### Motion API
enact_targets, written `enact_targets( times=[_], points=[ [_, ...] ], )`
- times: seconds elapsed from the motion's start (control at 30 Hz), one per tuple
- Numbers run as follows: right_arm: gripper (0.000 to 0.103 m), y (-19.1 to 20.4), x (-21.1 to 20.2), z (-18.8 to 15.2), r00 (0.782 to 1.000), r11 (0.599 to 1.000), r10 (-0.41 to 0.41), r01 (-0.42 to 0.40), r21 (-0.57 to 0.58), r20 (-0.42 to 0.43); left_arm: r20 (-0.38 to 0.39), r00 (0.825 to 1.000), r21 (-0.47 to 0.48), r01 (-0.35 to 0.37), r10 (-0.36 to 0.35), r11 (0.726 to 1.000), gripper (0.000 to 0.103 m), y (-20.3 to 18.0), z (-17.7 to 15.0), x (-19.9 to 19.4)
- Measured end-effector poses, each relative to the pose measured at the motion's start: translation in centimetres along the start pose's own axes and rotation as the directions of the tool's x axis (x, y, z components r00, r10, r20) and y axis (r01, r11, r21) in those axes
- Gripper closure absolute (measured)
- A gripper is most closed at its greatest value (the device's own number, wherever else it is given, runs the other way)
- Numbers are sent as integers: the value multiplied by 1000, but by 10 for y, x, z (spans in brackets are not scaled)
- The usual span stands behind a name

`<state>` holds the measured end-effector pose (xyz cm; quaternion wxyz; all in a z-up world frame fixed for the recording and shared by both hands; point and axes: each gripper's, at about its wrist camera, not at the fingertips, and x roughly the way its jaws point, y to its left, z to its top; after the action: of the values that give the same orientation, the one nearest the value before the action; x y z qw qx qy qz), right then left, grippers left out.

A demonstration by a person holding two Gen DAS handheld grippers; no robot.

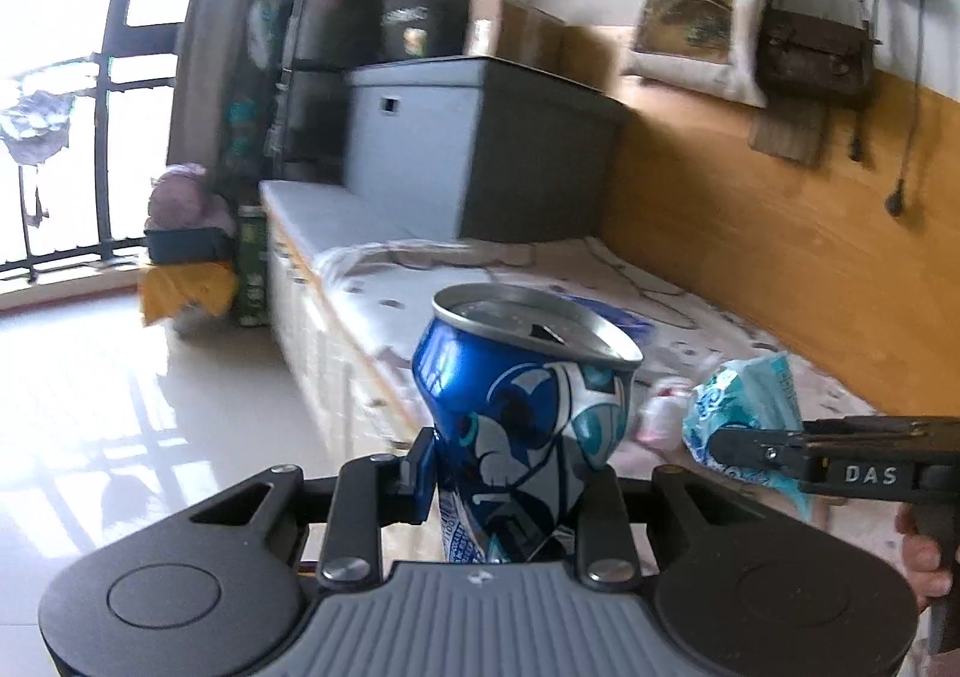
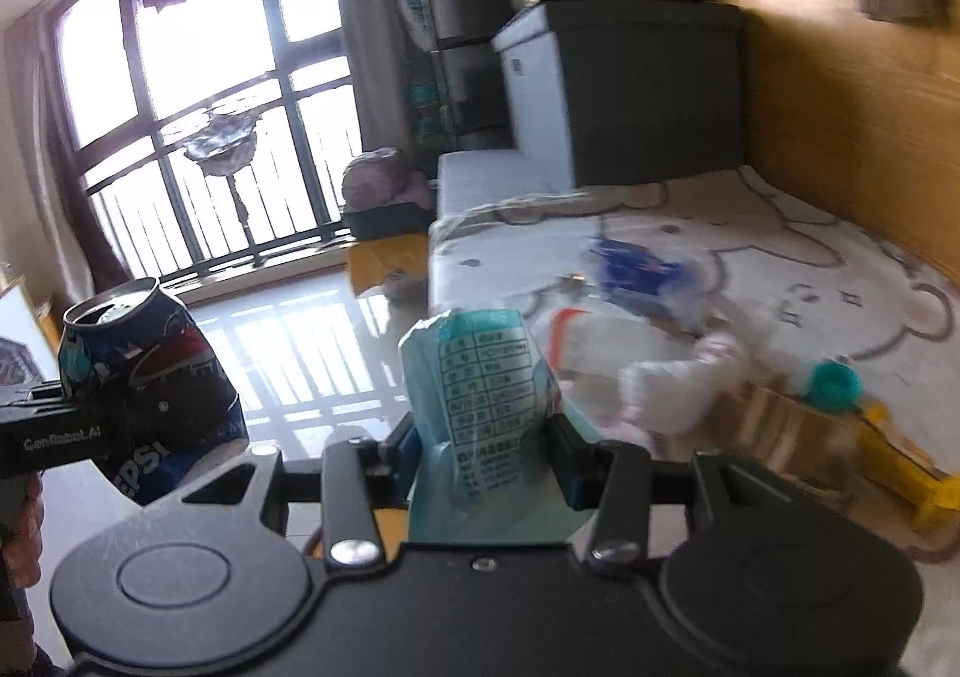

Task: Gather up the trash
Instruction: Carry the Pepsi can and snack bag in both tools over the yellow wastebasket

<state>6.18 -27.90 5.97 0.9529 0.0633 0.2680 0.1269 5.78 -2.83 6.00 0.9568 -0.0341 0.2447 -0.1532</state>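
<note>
The left gripper (image 1: 510,473) is clamping a dented blue soda can (image 1: 522,413), its two fingers pressing the can's lower body from either side while the opened top is tilting toward the right. The can is being held up in the air, in front of the edge of the bed (image 1: 750,317), with the glossy floor (image 1: 150,407) showing below and to the left. The right gripper (image 2: 489,455) is squeezing a crumpled pale-teal plastic packet (image 2: 474,395) printed with a table of small text; the packet is standing upright between the fingers and is likewise being held clear of the bed.

The two grippers are sitting side by side, near each other but apart: the left wrist view is catching the packet (image 1: 744,419) at its right edge, and the right wrist view is catching the can (image 2: 150,383) at its left edge, with part of a hand (image 2: 24,521) on the handle below it.

More litter is lying on the bed's cartoon-print cover: a blue wrapper (image 2: 642,269), a crumpled white piece (image 2: 678,383), and a teal cap (image 2: 834,383) just beside a yellow cardboard box (image 2: 900,455). A grey cabinet (image 1: 480,137) is standing at the far end of the bed, against the wooden wall panel (image 1: 780,209).
</note>
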Motion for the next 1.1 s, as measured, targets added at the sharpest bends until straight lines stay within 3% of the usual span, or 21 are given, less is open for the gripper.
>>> enact_targets(
  times=[0.37, 0.77, 1.1],
  points=[
    [57, 61, 56, 8, 995, 994, 73, -78, -80, -63, -43, 986, -63, -164, 161, 985, 74, 62, 0, -1],
    [57, 99, 132, 8, 982, 988, 106, -121, -94, -155, -127, 960, -124, -264, 248, 957, 74, 116, -8, 22],
    [57, 114, 214, -18, 959, 988, 118, -139, -62, -258, -219, 937, -165, -311, 272, 936, 74, 156, -30, 66]
  ],
)
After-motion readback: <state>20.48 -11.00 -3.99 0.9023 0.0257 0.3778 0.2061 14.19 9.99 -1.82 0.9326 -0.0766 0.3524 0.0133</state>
